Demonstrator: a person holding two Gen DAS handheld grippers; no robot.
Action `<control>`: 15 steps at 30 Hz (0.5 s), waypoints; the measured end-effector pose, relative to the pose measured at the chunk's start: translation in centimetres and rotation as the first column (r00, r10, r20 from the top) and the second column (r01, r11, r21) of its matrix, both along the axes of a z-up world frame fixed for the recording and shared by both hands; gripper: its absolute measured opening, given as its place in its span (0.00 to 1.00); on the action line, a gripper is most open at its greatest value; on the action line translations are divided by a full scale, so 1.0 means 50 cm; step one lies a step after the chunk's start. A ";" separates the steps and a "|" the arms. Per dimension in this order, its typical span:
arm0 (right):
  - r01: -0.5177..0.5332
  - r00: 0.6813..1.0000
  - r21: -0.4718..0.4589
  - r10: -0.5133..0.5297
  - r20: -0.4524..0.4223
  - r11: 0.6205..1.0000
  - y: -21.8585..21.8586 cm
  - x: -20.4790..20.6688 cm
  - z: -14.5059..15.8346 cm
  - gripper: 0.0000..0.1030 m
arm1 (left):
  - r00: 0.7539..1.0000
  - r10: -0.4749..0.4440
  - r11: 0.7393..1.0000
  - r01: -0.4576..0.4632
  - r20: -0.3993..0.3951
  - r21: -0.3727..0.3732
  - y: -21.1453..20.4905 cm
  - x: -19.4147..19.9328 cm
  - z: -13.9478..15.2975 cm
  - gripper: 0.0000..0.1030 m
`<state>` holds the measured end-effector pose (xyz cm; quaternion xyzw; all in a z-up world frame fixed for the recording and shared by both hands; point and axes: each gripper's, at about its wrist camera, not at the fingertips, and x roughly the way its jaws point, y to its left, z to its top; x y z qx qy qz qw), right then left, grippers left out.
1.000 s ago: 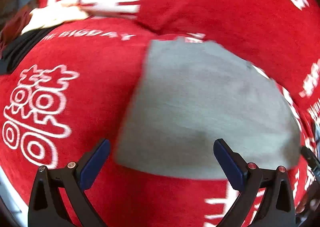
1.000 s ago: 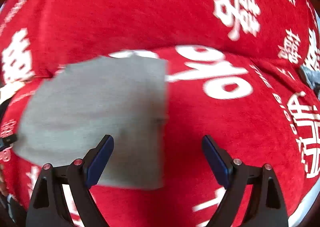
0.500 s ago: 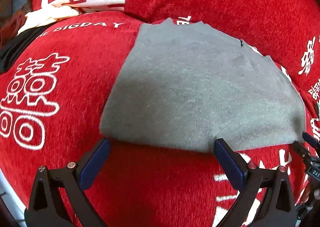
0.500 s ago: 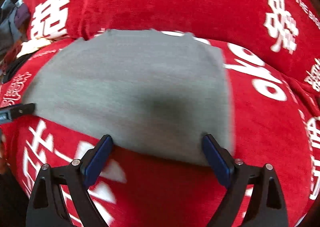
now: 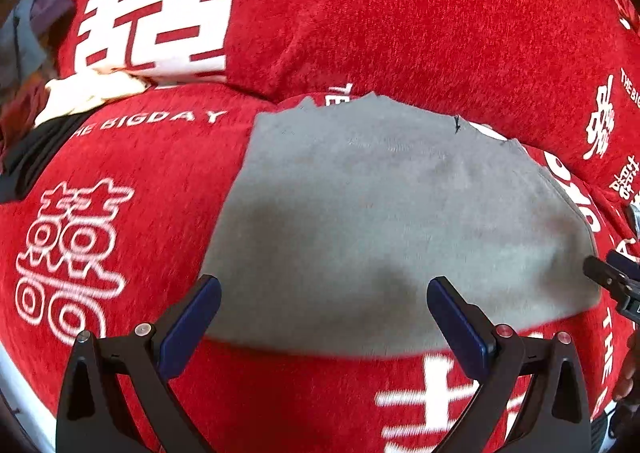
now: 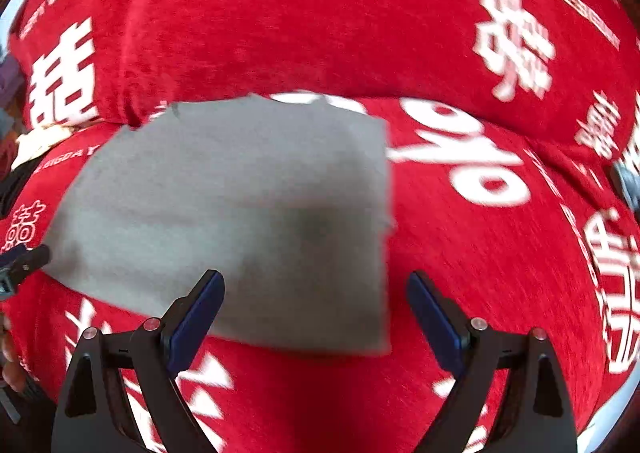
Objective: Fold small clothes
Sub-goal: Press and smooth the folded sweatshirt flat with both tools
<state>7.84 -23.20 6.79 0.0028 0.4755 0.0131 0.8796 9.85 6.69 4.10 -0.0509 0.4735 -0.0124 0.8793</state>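
Left wrist view: the left claw (image 5: 323, 313) hovers spread wide over the near edge of the flat grey garment (image 5: 384, 221). The right claw (image 6: 315, 307), equally wide, hangs above the garment's right corner; red cover (image 6: 500, 253) lies beyond

A plain grey cloth (image 5: 384, 221) lies on a red sofa cover (image 5: 400, 21) printed with white characters; the gripper pads (image 5: 192, 325) are dark blue.

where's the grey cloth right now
The grey cloth lies flat on the red cover, in front of both open claws, centre in the left view, left-centre in the right.
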 end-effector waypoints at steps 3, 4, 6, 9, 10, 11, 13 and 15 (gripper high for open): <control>-0.017 1.000 0.020 0.017 -0.015 1.000 0.042 0.064 -0.009 0.91 | 0.999 -0.007 1.000 0.006 -0.044 -0.016 -0.017 0.057 -0.022 1.00; -0.013 1.000 0.018 0.013 -0.029 1.000 0.054 0.083 -0.015 0.91 | 0.998 -0.007 1.000 0.006 -0.068 -0.018 -0.021 0.075 -0.032 1.00; 0.002 0.996 0.018 0.000 -0.088 1.000 0.071 0.130 -0.042 0.92 | 0.993 0.007 1.000 -0.008 -0.118 -0.002 -0.026 0.118 -0.060 1.00; 0.017 0.988 -0.084 -0.029 -0.151 0.996 0.096 0.201 -0.080 0.97 | 0.991 0.036 0.999 -0.040 -0.125 -0.027 -0.019 0.158 -0.073 1.00; 0.013 0.988 -0.089 -0.026 -0.151 0.996 0.098 0.214 -0.084 1.00 | 0.992 0.041 0.999 -0.043 -0.119 -0.016 -0.020 0.175 -0.071 1.00; 0.017 0.989 -0.081 -0.028 -0.148 0.997 0.095 0.226 -0.086 1.00 | 0.992 0.037 0.999 -0.038 -0.120 -0.004 -0.022 0.191 -0.072 1.00; 0.041 0.987 -0.046 -0.048 -0.151 0.998 0.080 0.256 -0.094 1.00 | 0.989 0.039 0.999 -0.040 -0.142 -0.004 -0.021 0.225 -0.077 1.00; 0.062 0.988 -0.048 -0.068 -0.142 0.997 0.072 0.281 -0.096 1.00 | 0.985 0.047 0.999 -0.050 -0.163 -0.010 -0.013 0.249 -0.071 1.00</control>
